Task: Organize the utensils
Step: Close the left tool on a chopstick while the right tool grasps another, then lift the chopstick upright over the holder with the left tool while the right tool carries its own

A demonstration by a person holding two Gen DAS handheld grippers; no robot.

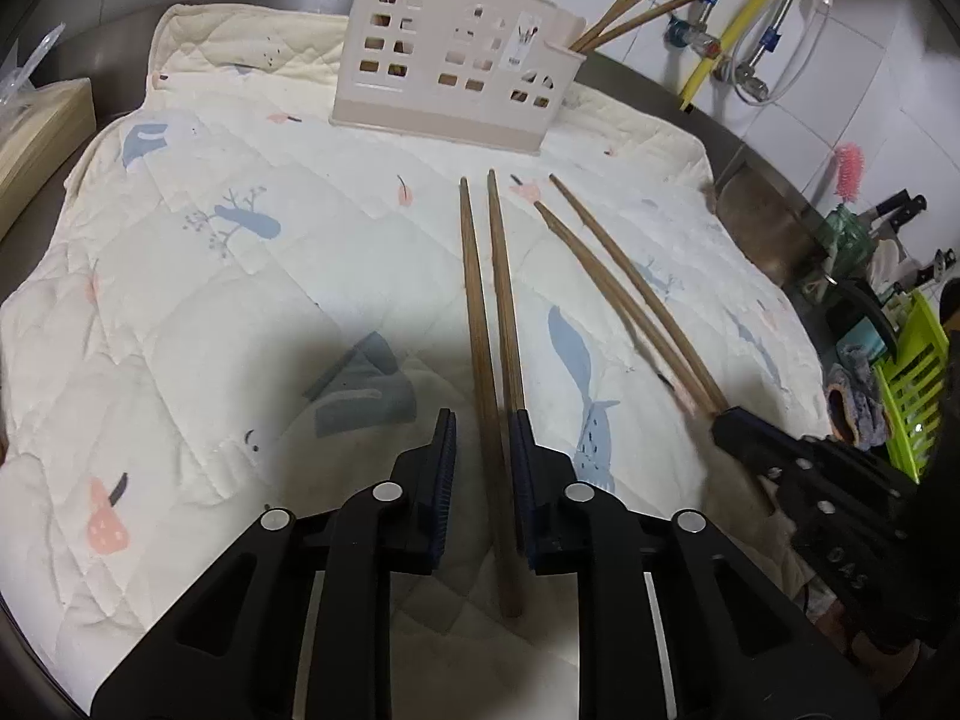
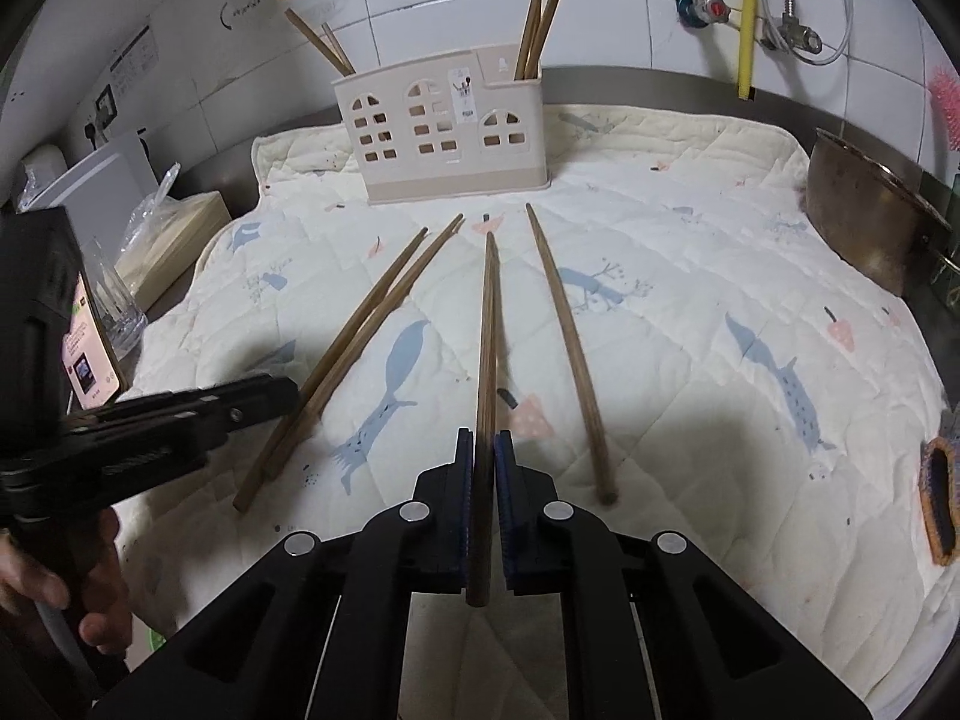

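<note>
A beige utensil holder with window cut-outs stands at the far side of a quilted cloth; several chopsticks stand in it. Two wooden chopsticks lie on the cloth between the fingers of my left gripper, which is open around them. My right gripper is shut on a chopstick, held a little above the cloth. It also shows in the left wrist view. Another chopstick lies just to its right. The holder and the left pair show in the right wrist view.
A metal bowl sits at the cloth's right edge, a scrubbing pad nearer. A wooden box and a bag lie left of the cloth. A green rack and knives stand at the right. Pipes run along the tiled wall.
</note>
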